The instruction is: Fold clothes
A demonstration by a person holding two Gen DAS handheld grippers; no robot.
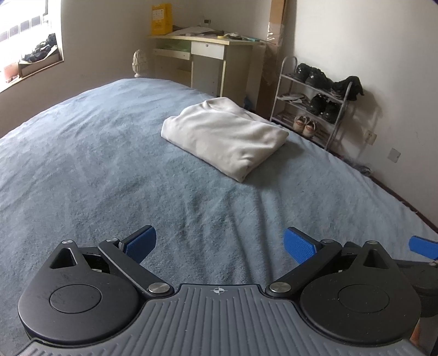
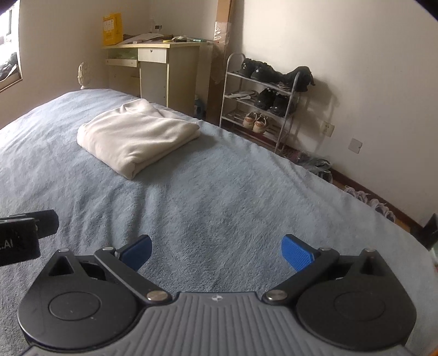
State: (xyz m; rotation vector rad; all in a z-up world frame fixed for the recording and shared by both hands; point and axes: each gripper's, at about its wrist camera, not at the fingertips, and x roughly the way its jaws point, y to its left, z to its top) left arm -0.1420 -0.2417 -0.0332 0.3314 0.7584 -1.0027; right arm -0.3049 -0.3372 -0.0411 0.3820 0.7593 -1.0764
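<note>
A cream garment (image 1: pixel 224 134) lies folded into a thick rectangle on the blue-grey bedspread (image 1: pixel 95 169), toward the bed's far right side. In the right wrist view the same folded garment (image 2: pixel 137 137) sits ahead and to the left on the bedspread (image 2: pixel 232 191). My left gripper (image 1: pixel 219 243) hovers low over the bedspread, well short of the garment, open with nothing between its blue pads. My right gripper (image 2: pixel 216 252) is likewise open and empty, beside the left one. A blue finger of the right gripper (image 1: pixel 423 246) shows at the left wrist view's right edge.
Beyond the bed stand a pale desk (image 1: pixel 210 57) with clutter and a yellow box (image 1: pixel 161 19), and a metal shoe rack (image 1: pixel 314 104) with several shoes against the right wall. Shoes and slippers (image 2: pixel 364 197) lie on the floor along that wall. A window (image 1: pixel 24 41) is at left.
</note>
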